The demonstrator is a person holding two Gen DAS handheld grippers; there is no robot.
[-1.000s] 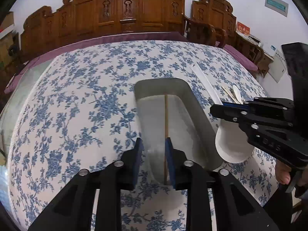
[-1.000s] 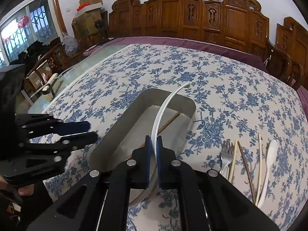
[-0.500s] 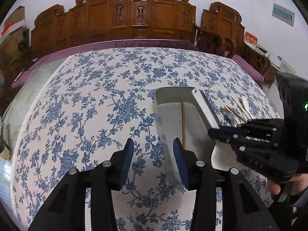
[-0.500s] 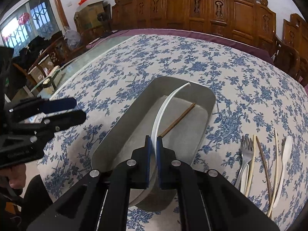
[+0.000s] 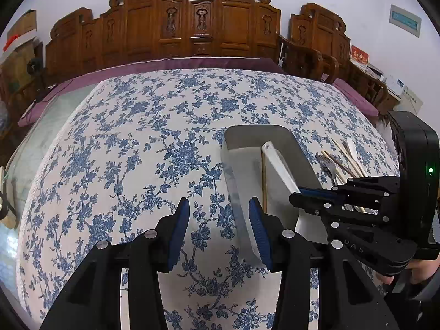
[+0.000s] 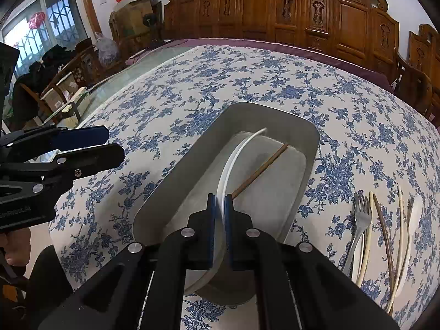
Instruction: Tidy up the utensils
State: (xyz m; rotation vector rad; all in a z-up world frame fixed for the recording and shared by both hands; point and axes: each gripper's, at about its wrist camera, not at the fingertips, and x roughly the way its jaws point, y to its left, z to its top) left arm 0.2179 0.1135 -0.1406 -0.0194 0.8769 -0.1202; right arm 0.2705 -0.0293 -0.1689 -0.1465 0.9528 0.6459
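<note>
At the bottom centre of the right wrist view, the right gripper (image 6: 220, 214) is clamped on a white plate (image 6: 228, 162) held edge-up over a grey tray (image 6: 181, 170), where one brown chopstick (image 6: 258, 170) lies. At the lower centre of the left wrist view, the left gripper (image 5: 218, 228) stands wide apart and empty above the floral tablecloth (image 5: 132, 143). At right, a fork (image 6: 360, 217) and more chopsticks (image 6: 385, 233) lie beside the tray. Carved wooden chairs (image 5: 192, 22) line the top.
</note>
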